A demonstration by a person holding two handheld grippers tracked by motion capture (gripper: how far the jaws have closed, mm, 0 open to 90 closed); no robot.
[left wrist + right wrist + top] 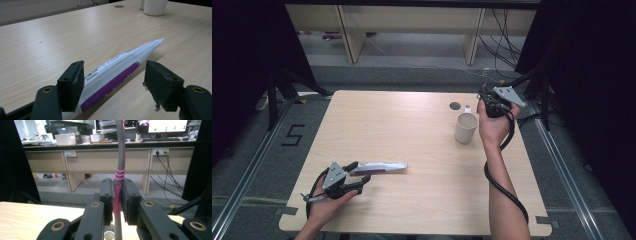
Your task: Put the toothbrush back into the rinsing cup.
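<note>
Jaws of right gripper (pixel 117 205) clamped on toothbrush (pixel 120 170); left gripper (pixel 115 82) agape around tube (pixel 120 67).

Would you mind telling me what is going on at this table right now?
A person works with two hand-held tongs. The right tongs are shut on a grey and pink toothbrush, held upright above the white cup near the table's far right. The left tongs are open, their jaws on either side of a white and purple toothpaste tube that lies on the table, not yet gripped.
</note>
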